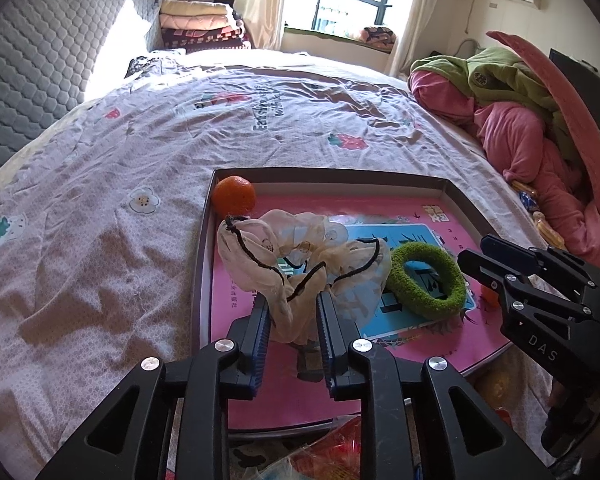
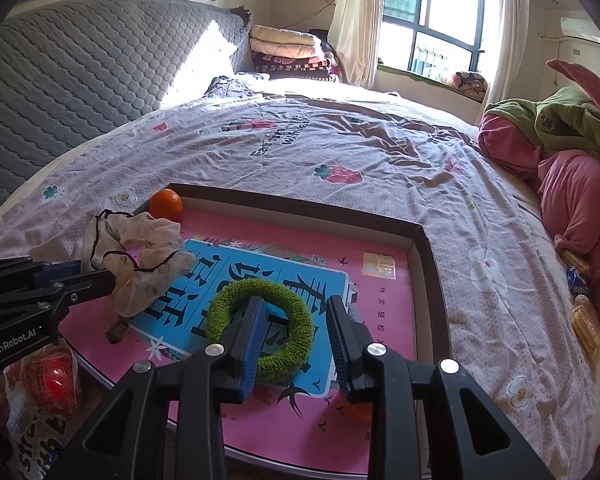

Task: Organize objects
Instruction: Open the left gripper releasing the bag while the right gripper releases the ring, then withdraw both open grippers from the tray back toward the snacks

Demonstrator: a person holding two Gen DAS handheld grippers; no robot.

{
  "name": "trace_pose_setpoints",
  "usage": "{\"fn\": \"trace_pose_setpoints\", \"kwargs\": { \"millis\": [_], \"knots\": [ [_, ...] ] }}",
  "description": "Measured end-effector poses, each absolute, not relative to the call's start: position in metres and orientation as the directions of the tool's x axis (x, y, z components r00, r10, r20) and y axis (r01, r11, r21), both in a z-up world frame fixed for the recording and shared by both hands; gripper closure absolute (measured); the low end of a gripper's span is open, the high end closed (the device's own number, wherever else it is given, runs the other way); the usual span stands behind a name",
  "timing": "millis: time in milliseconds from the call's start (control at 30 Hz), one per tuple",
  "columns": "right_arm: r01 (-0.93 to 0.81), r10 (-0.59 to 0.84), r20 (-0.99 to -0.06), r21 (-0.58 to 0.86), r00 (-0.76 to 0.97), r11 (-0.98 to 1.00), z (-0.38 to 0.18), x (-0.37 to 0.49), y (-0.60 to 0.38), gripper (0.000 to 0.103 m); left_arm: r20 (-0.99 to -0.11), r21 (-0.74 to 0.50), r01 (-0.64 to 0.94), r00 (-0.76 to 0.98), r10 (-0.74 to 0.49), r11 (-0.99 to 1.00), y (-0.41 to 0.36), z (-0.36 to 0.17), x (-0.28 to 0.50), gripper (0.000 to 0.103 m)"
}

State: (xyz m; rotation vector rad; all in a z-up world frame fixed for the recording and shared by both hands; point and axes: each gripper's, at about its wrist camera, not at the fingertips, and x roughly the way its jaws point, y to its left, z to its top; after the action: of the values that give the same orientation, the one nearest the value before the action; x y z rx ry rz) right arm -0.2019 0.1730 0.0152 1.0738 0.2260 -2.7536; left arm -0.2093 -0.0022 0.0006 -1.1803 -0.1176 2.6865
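A shallow dark-rimmed tray (image 1: 332, 174) (image 2: 300, 202) with a pink printed floor lies on the bed. A cream gauze scrunchie with black trim (image 1: 252, 256) (image 2: 148, 248) sits at its left side, next to an orange (image 1: 235, 195) (image 2: 165, 204) in the far left corner. My left gripper (image 1: 293, 300) (image 2: 100, 276) is open, with the scrunchie's fabric loose between its pads. A green fuzzy hair ring (image 1: 440, 300) (image 2: 236, 300) lies flat on the tray. My right gripper (image 2: 296, 304) (image 1: 484, 256) is open, one finger in the ring's hole, the other outside.
A small orange thing (image 2: 358, 412) peeks from under the right finger. Pink and green clothes (image 1: 520, 128) pile up on the bed's right side, with snack packets (image 2: 584, 320) beside them. A red plastic bag (image 2: 52, 380) lies below the tray's near left. A grey quilted mattress (image 1: 40, 60) stands left.
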Motion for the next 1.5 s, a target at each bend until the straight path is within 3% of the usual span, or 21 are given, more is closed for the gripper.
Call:
{"fn": "trace_pose_setpoints", "kwargs": {
  "millis": [267,533,800,1500],
  "knots": [
    [0.214,-0.106,-0.680,-0.076,-0.726,-0.974,0.015,-0.202,0.174,0.071,-0.708,-0.168,-0.156,-0.668,0.229,-0.973,-0.004,0.004,-0.209,0.060],
    [0.211,-0.103,-0.674,-0.080,-0.731,-0.974,0.018,-0.201,0.175,0.070,-0.702,-0.195,-0.159,-0.667,0.251,-0.968,-0.007,0.011,-0.207,0.049],
    [0.208,-0.103,-0.668,-0.079,-0.737,-0.975,0.022,-0.199,0.177,0.070,-0.691,-0.191,-0.170,-0.676,0.255,-0.967,-0.006,0.018,-0.203,0.047],
    [0.211,-0.134,-0.629,-0.050,-0.766,-0.976,0.043,-0.191,0.179,0.048,-0.667,-0.143,-0.158,-0.714,0.213,-0.977,-0.010,0.040,-0.178,0.041]
  ]
}}
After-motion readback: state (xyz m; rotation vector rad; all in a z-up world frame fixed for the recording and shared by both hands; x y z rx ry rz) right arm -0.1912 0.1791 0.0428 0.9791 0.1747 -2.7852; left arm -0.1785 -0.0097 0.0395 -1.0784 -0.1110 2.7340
